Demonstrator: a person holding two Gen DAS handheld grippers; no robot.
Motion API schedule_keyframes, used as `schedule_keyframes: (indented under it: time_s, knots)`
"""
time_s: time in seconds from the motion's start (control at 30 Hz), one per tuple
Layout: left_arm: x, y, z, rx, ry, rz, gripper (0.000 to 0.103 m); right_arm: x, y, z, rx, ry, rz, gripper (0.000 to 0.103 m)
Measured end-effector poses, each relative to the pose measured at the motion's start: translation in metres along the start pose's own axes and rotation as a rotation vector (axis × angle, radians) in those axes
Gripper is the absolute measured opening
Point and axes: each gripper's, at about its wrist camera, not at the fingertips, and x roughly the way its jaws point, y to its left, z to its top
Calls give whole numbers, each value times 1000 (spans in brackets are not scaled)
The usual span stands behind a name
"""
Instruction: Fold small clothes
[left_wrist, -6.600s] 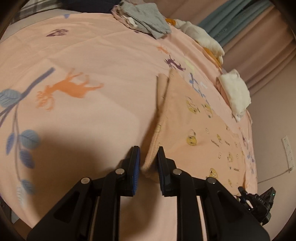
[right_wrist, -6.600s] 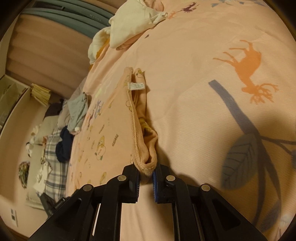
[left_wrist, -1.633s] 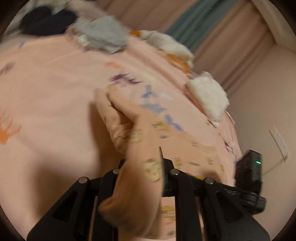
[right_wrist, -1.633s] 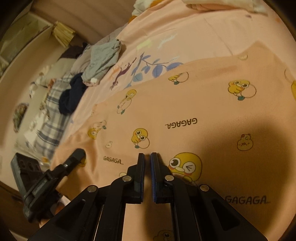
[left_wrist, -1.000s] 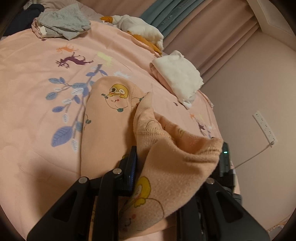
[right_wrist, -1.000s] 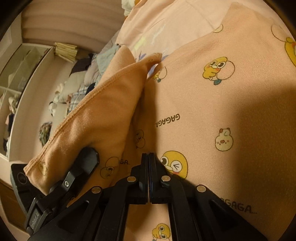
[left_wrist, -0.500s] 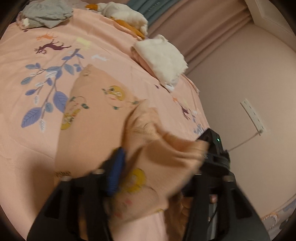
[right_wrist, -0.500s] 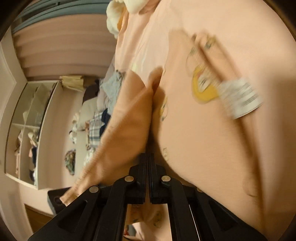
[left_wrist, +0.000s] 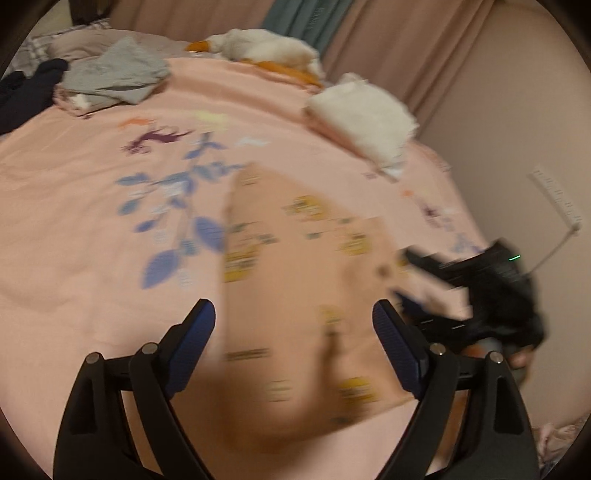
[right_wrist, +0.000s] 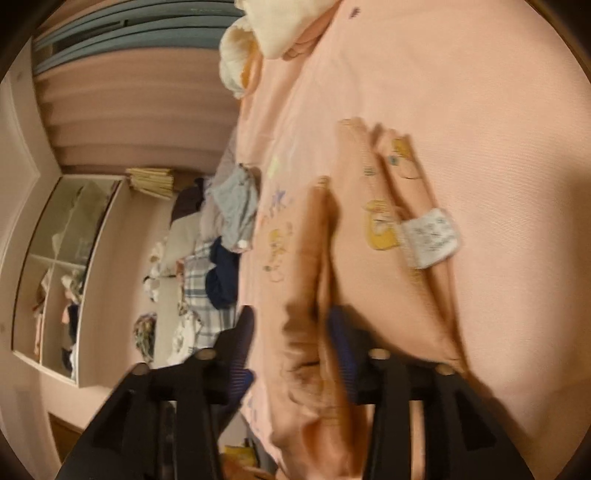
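A peach garment with yellow cartoon prints lies folded over on the pink bedspread. My left gripper is open wide above it, holding nothing. In the right wrist view the garment shows a white care label. My right gripper is open, with a fold of the garment standing loose between its jaws. The right gripper also shows in the left wrist view at the garment's right edge. Both views are blurred.
A grey garment and dark clothes lie at the far left of the bed. A folded white pile and a white and orange plush lie at the far edge by the curtains. A shelf unit stands beyond the bed.
Both grippers have opened and let go of the garment, which dropped folded onto the bed. The left gripper has pulled back above it.
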Motion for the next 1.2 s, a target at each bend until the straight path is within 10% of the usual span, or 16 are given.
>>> schedule_keyframes:
  time_s: [0.33, 0.5, 1.2]
  knots:
    - [7, 58, -21, -97, -38, 42, 88, 12, 8, 2, -140, -40, -110, 49]
    - [4, 62, -23, -91, -59, 45, 88, 15, 9, -3, -242, -52, -277, 15]
    - [13, 63, -23, -82, -48, 12, 100, 22, 43, -16, -442, -143, -457, 14]
